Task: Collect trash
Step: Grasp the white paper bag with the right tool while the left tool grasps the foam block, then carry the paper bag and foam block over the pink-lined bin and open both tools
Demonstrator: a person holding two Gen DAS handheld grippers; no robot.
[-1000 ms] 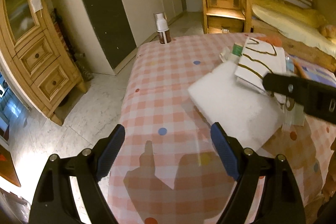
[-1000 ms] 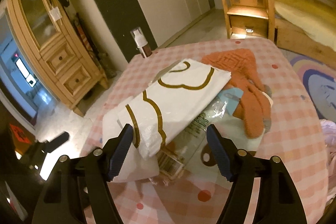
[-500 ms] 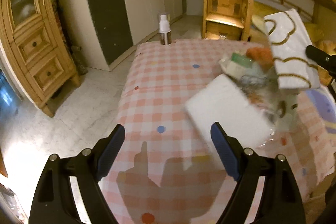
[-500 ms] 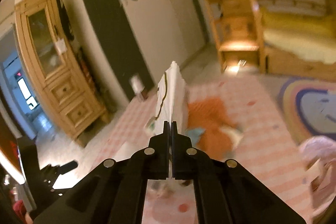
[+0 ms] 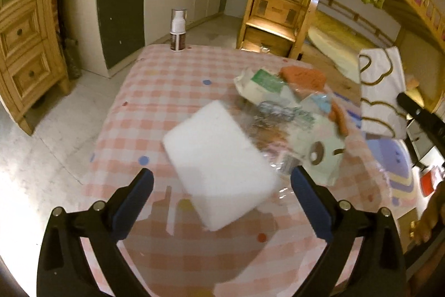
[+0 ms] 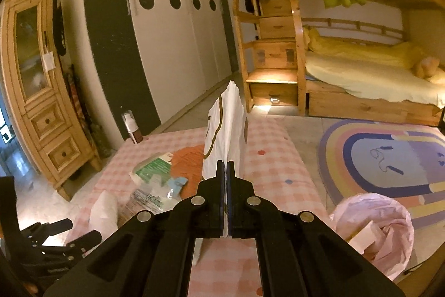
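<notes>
My right gripper (image 6: 225, 171) is shut on a white bag with brown lines (image 6: 225, 124) and holds it upright above the pink checked table (image 6: 272, 166). In the left wrist view the bag (image 5: 381, 91) hangs at the right. My left gripper (image 5: 222, 185) hovers low over the table and its jaws are opening. The near end of a white foam block (image 5: 217, 166) lies between the fingers, untouched. Beyond it sits a heap of trash: a green-and-white packet (image 5: 264, 82), crumpled clear wrap (image 5: 278, 116) and an orange cloth (image 5: 303, 75).
A pink-lined trash bag (image 6: 375, 224) stands open at the table's right side. A spray bottle (image 5: 178, 29) stands at the far table edge. A wooden cabinet (image 6: 41, 91), bunk-bed stairs (image 6: 272, 52) and a rainbow rug (image 6: 389, 155) surround the table.
The right gripper shut on the white bag and lifted it off the heap, uncovering the foam block and the wrappers. The left gripper's jaws spread wider and it tipped towards the block.
</notes>
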